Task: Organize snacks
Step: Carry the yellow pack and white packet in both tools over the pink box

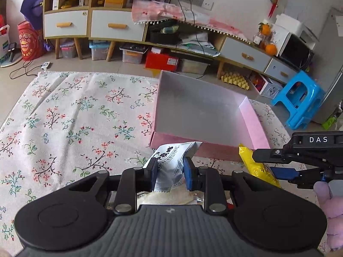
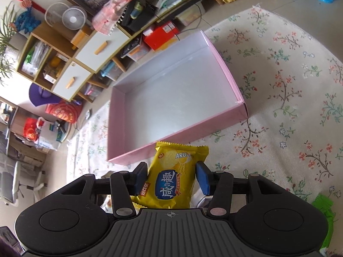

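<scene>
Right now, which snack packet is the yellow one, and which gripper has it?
The yellow snack packet is in the right gripper. The left gripper holds the other packet, which is white and grey.

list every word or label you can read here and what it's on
"DAS": on the right gripper body.
"ARD": on the yellow snack packet; its Chinese characters show but I cannot read them surely.
White snack packet: print too small to read.
Red bags and boxes: blurred.
</scene>
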{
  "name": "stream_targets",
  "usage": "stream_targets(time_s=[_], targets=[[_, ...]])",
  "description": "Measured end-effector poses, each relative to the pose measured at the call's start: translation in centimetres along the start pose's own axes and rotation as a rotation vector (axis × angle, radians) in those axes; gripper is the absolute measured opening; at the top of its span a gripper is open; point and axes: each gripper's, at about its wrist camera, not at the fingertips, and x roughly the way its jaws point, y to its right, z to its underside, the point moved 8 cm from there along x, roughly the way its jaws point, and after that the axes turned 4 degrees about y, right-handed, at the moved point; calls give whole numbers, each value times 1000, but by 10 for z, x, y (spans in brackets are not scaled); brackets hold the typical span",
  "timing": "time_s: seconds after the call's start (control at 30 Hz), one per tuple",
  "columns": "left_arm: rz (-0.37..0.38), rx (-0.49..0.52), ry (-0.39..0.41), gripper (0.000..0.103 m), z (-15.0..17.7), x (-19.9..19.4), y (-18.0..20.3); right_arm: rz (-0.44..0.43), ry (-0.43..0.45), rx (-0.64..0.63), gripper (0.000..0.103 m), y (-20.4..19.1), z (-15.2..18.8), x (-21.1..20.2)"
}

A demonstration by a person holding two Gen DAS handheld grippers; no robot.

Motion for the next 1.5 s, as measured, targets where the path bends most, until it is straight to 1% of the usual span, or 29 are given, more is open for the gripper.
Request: stream_targets(time_s=[0.23, 0.37, 0.6, 0.7, 0.83, 0.97, 1.1, 1.3, 1.5], targets=[[2, -3, 24, 23, -5, -2, 2, 1, 29, -26, 49, -5, -4, -9], [2, -10, 45, 23, -8, -3, 3, -1, 29, -36, 49, -7, -4, -11], [-13, 41, 42, 23, -7, 2, 8, 1, 37, -32, 49, -7, -9, -17], [-25, 56, 35, 23, -9, 8, 11, 17, 47, -36, 49, -5, -16, -16], [-21, 83, 43, 23, -21, 17, 16, 63, 68, -45, 49, -2, -32, -6], [-26, 131, 53, 23, -35, 33, 21, 54, 76, -16, 49, 1, -47, 7], [-19, 188, 69, 23, -42, 52, 27, 36, 107, -40, 49, 0, -64, 20], [23, 288, 113, 23, -36, 76, 35, 19, 152, -84, 49, 10, -78, 41], [20, 315, 97, 23, -23, 88, 32, 28, 196, -148, 49, 16, -85, 53]])
